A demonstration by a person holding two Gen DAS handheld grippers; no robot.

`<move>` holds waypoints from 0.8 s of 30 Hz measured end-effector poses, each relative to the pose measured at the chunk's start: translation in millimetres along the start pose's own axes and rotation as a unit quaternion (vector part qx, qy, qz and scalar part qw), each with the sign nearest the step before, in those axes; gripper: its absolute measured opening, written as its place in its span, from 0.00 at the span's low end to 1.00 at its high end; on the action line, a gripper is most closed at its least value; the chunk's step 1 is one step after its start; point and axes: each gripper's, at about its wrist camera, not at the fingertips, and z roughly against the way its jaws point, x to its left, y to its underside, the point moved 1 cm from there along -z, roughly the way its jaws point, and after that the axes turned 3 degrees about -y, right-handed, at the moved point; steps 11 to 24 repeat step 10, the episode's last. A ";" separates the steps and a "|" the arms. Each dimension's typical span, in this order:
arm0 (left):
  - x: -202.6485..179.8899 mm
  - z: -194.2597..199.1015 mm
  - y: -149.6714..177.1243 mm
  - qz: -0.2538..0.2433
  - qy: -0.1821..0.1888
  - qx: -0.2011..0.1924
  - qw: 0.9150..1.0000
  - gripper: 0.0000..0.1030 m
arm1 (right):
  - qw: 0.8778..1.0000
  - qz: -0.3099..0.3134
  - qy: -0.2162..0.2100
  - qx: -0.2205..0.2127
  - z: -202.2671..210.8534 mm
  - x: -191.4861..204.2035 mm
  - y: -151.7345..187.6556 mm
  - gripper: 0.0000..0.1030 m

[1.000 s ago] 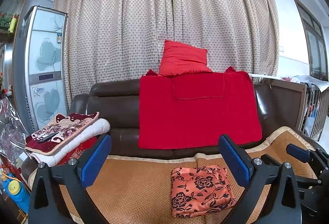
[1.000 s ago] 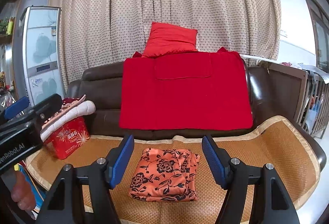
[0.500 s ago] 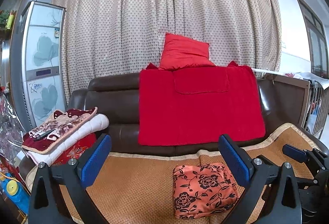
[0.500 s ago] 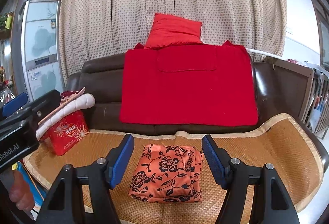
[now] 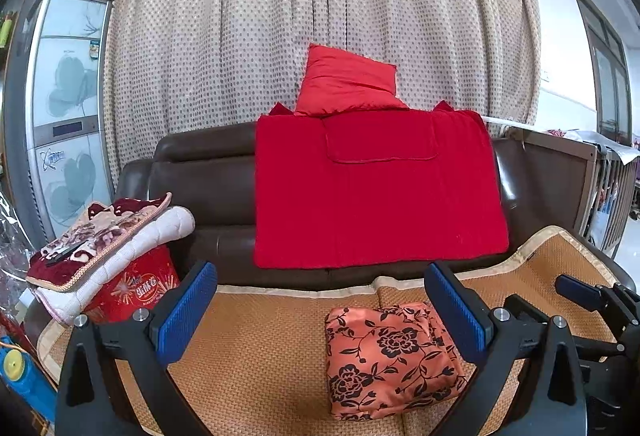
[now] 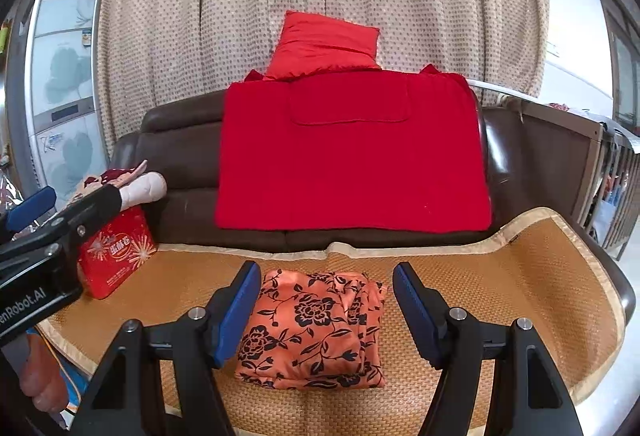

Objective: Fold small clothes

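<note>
The orange flowered garment [image 6: 316,328] lies as a compact folded bundle on the woven mat [image 6: 500,288] of the sofa. It sits at 12 o'clock from the right claw [image 6: 326,310] and at about 1 o'clock from the left claw [image 5: 320,310]. Both claws gape wide and hold nothing. Over the last second both views have tipped slightly, so the bundle has slid a little up-frame; the cloth itself has kept its shape. The garment lies folded as the task wants.

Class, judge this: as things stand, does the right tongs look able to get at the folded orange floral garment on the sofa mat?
Probably yes. The right tongs are open, the orange floral garment lies straight ahead between its fingers, and nothing blocks the way.
</note>
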 end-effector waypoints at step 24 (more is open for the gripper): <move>1.1 -37.3 9.3 -0.003 -0.008 0.026 1.000 1.00 | 1.000 -0.009 -0.014 0.021 -36.3 -8.8 3.6 0.70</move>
